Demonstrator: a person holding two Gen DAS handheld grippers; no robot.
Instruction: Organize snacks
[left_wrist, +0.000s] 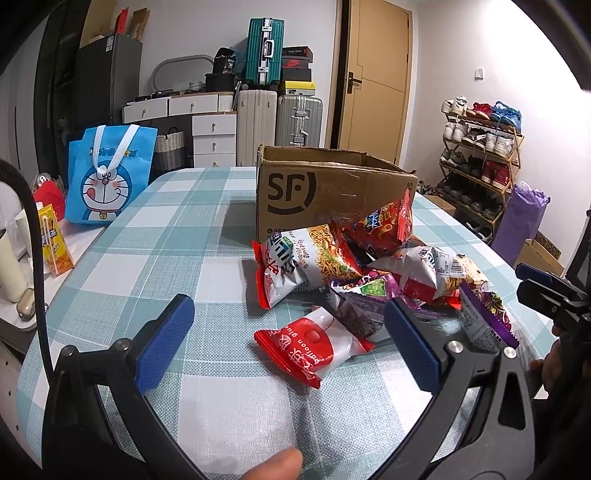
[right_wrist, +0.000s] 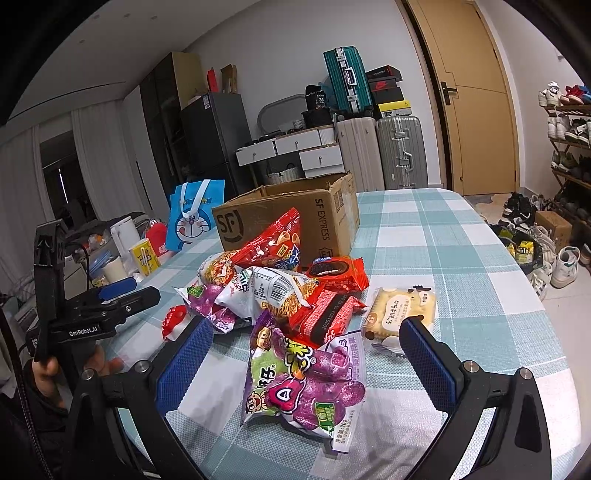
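Note:
A pile of snack packets (left_wrist: 351, 269) lies on the checked tablecloth in front of an open SF cardboard box (left_wrist: 325, 184). My left gripper (left_wrist: 291, 336) is open, with a red and white balloon-glue packet (left_wrist: 314, 343) lying between its blue pads. In the right wrist view my right gripper (right_wrist: 306, 354) is open around a purple snack bag (right_wrist: 303, 384) on the table. Behind it lie noodle packets (right_wrist: 273, 288), a red cookie pack (right_wrist: 332, 273), a red chip bag (right_wrist: 277, 240) and a pale biscuit packet (right_wrist: 402, 310). The box also shows in the right wrist view (right_wrist: 288, 218).
A blue Doraemon bag (left_wrist: 107, 173) stands at the table's far left, with a yellow drink carton (left_wrist: 55, 240) beside it. The left gripper's body (right_wrist: 92, 314) shows at the left of the right wrist view. Suitcases, drawers, a door and a shoe rack (left_wrist: 480, 158) stand behind.

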